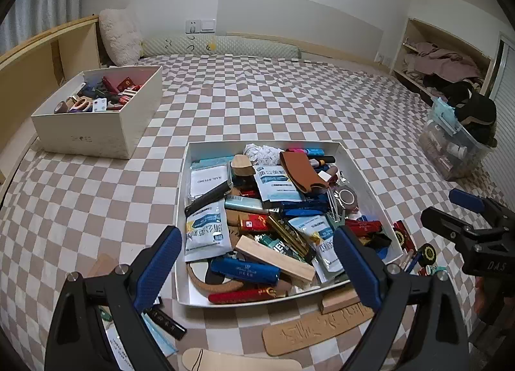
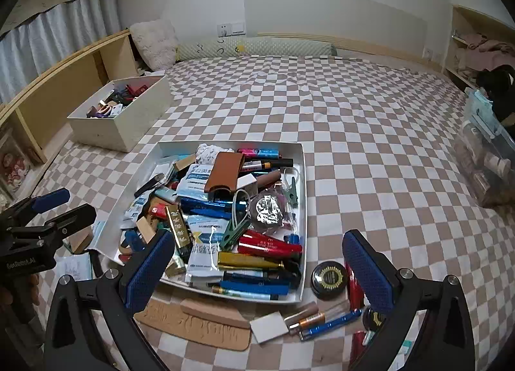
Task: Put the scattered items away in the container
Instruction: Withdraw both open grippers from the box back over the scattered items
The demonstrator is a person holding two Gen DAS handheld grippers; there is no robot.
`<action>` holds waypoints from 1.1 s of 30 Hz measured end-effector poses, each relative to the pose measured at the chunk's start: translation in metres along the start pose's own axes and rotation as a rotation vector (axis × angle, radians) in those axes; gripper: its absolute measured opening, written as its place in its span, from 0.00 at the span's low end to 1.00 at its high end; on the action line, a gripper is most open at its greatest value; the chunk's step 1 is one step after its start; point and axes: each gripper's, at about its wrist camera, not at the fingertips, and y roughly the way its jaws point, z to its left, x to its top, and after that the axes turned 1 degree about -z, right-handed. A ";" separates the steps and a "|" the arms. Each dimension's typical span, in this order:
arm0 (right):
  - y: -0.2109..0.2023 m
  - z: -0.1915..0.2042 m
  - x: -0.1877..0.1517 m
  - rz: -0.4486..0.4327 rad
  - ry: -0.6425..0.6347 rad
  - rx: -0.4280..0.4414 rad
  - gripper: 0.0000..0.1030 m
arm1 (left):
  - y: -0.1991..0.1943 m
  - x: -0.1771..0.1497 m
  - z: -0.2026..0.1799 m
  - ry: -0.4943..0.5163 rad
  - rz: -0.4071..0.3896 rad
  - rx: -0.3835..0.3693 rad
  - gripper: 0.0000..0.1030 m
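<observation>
A shallow white tray [image 1: 363, 171] [image 2: 304, 197] on the checkered bed is heaped with pens, packets and small boxes. My left gripper [image 1: 257, 269] is open and empty, hovering over the tray's near edge. My right gripper [image 2: 257, 269] is open and empty above the tray's near right corner. Loose items lie on the bed by the tray: a carved cork strip [image 1: 317, 327] [image 2: 193, 327], a wooden block [image 2: 214, 313], a black round tin [image 2: 329, 278], a white eraser [image 2: 268, 326], a blue pen [image 2: 331, 324] and a black bar [image 1: 165, 321].
A deeper white box [image 1: 93, 136] [image 2: 128, 126] with small items stands at the back left by a wooden shelf. A clear plastic bin [image 1: 457, 149] [image 2: 486, 158] stands at the bed's right edge. The other gripper shows at each view's side [image 1: 466, 219] [image 2: 48, 210].
</observation>
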 end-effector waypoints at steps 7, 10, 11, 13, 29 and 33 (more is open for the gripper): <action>-0.014 0.002 -0.013 -0.009 -0.014 -0.012 1.00 | -0.014 -0.013 -0.003 -0.009 -0.001 -0.004 0.93; -0.020 0.000 -0.019 -0.009 -0.008 -0.012 1.00 | -0.018 -0.018 -0.006 -0.011 0.004 -0.010 0.93; -0.022 0.000 -0.021 -0.010 -0.005 -0.012 1.00 | -0.020 -0.019 -0.007 -0.009 0.003 -0.010 0.93; -0.026 -0.002 -0.024 -0.015 0.001 -0.013 1.00 | -0.024 -0.022 -0.008 -0.003 0.000 -0.014 0.93; -0.043 -0.017 -0.063 -0.011 0.073 0.009 1.00 | -0.036 -0.054 -0.023 0.021 0.009 -0.036 0.93; -0.044 -0.019 -0.073 -0.002 0.087 0.030 1.00 | -0.037 -0.062 -0.026 0.024 0.012 -0.044 0.93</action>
